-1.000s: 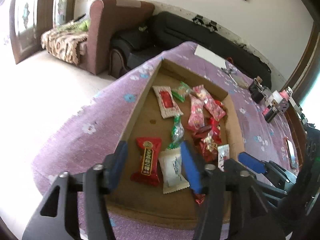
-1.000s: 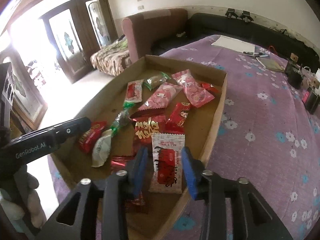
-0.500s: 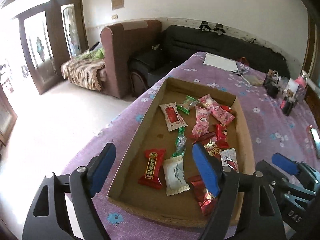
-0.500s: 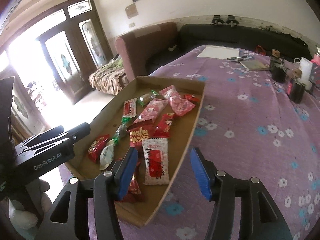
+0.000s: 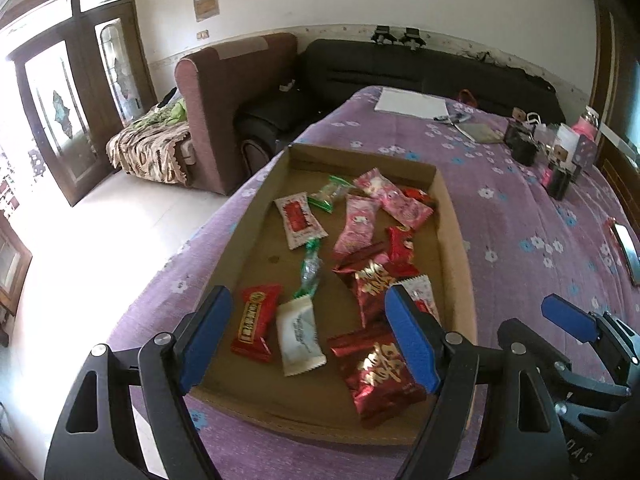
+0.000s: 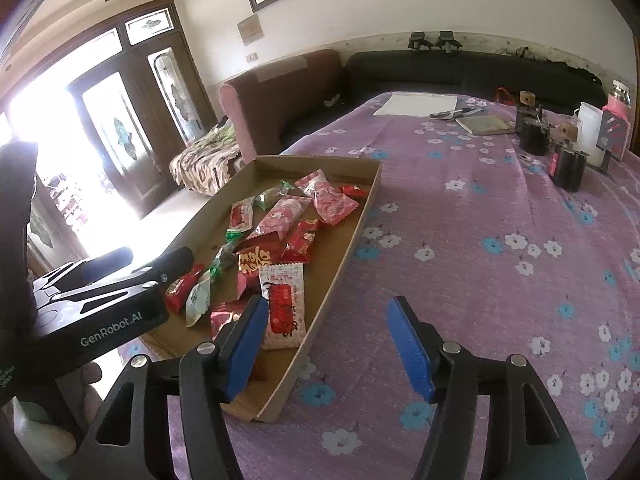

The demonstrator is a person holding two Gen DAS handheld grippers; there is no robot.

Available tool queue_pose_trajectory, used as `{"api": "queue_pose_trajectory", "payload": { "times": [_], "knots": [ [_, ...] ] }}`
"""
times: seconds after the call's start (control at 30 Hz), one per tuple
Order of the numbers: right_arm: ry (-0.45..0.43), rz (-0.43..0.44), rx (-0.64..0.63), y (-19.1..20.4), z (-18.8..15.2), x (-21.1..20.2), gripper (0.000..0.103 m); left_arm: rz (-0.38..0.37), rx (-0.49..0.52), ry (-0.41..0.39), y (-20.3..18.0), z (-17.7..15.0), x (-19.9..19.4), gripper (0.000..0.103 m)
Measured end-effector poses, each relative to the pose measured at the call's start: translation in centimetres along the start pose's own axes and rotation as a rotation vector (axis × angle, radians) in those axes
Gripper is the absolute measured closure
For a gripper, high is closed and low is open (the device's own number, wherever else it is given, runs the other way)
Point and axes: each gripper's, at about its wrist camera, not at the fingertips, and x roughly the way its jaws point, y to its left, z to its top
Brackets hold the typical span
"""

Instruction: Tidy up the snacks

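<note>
A shallow cardboard tray (image 5: 454, 240) on the purple flowered cloth holds several wrapped snacks. Nearest the front lie a red packet (image 5: 256, 322), a white packet (image 5: 298, 332) and a red foil packet with gold characters (image 5: 380, 372). My left gripper (image 5: 306, 338) hovers open above these, gripping nothing. My right gripper (image 6: 328, 344) hangs over the tray's near right wall (image 6: 348, 248) with its jaws opening and nothing between them. A white-and-red packet (image 6: 282, 304) lies just left of it. Pink packets (image 6: 288, 214) lie further back.
The table edge drops to the floor left of the tray. At the far end lie white paper (image 5: 408, 100), a notebook (image 6: 484, 124), black containers (image 6: 568, 170) and a white jug (image 6: 592, 132). A brown armchair (image 5: 236, 92) and a black sofa (image 5: 420, 68) stand beyond.
Both grippers have drawn back and up from the tray, and both jaws have widened. The right jaws, which flanked the white-and-red packet, now stand over the tray's right wall.
</note>
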Motion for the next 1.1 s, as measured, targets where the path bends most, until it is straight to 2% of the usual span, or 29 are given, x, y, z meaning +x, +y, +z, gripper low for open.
{"api": "queue_pose_trajectory", "payload": {
  "times": [0.4,1.1],
  "knots": [
    [-0.009,-0.034,-0.013,-0.7,-0.9,-0.6,0.037,-0.017,0.035,0.013,-2.0,-0.4,-0.2,0.023],
    [-0.026,-0.079,-0.04,-0.4,-1.5,-1.3,0.034,-0.067,0.033,0.006,-2.6,-0.9,-1.0,0.023]
  ]
}}
